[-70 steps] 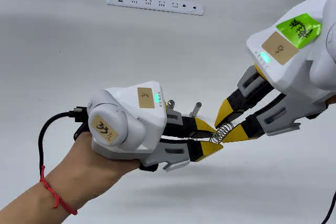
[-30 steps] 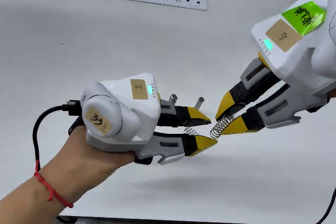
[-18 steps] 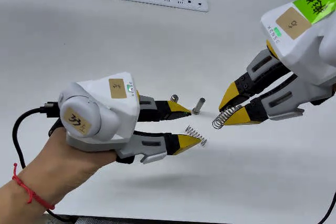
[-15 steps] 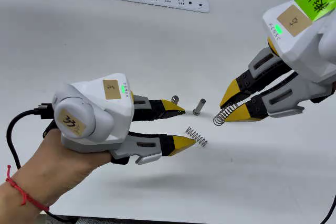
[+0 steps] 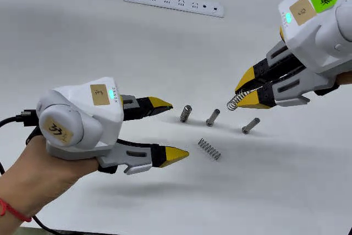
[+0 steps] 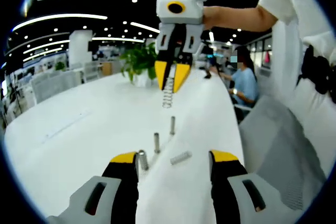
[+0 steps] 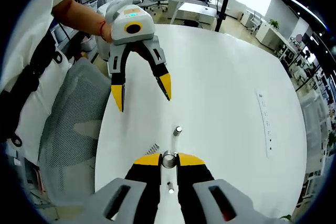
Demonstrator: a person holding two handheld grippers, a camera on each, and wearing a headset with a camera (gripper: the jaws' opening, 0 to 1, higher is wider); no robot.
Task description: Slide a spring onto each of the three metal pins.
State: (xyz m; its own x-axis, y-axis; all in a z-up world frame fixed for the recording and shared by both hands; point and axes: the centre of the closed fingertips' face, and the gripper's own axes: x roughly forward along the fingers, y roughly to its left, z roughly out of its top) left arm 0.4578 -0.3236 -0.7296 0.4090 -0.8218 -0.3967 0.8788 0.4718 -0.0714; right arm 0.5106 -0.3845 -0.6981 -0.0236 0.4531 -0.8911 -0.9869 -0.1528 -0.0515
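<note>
Spring (image 5: 236, 102), thin silvery wire coil

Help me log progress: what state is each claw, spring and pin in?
Left claw: open, empty.
Right claw: shut.
Held spring: gripped in the right claw's tips.
Loose spring: lying on the table.
Pin nearest left claw: upright, seemingly sprung.
Middle pin: upright, bare.
Far pin: upright, bare.
</note>
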